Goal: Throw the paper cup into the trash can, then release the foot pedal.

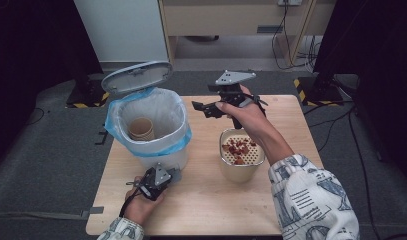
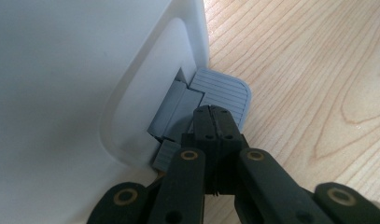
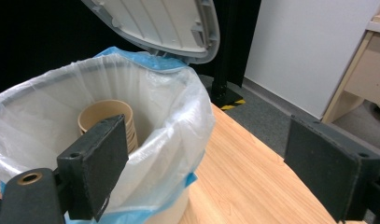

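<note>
A white pedal bin [image 1: 156, 157] with a blue and clear liner [image 1: 183, 135] stands on the left of the wooden table, its grey lid [image 1: 136, 76] raised. Brown paper cups [image 1: 141, 128] lie stacked inside. At the foot of the bin my left gripper [image 1: 175, 174] is shut, and its closed tips [image 2: 215, 116] rest on the grey pedal [image 2: 227, 91]. My right gripper [image 1: 201, 108] hangs above the table's middle, open and holding nothing, pointing left toward the bin. In the right gripper view the liner [image 3: 178, 116], cups [image 3: 110, 114] and lid [image 3: 164, 25] lie beyond its wide-apart pads [image 3: 101, 163].
A beige pot [image 1: 240, 170] with a perforated insert holding red-brown scraps stands right of the bin, under my right wrist. Bare wood [image 1: 216, 205] lies in front and at the far right [image 1: 286, 112]. Cabinets and cables stand beyond the table's back edge.
</note>
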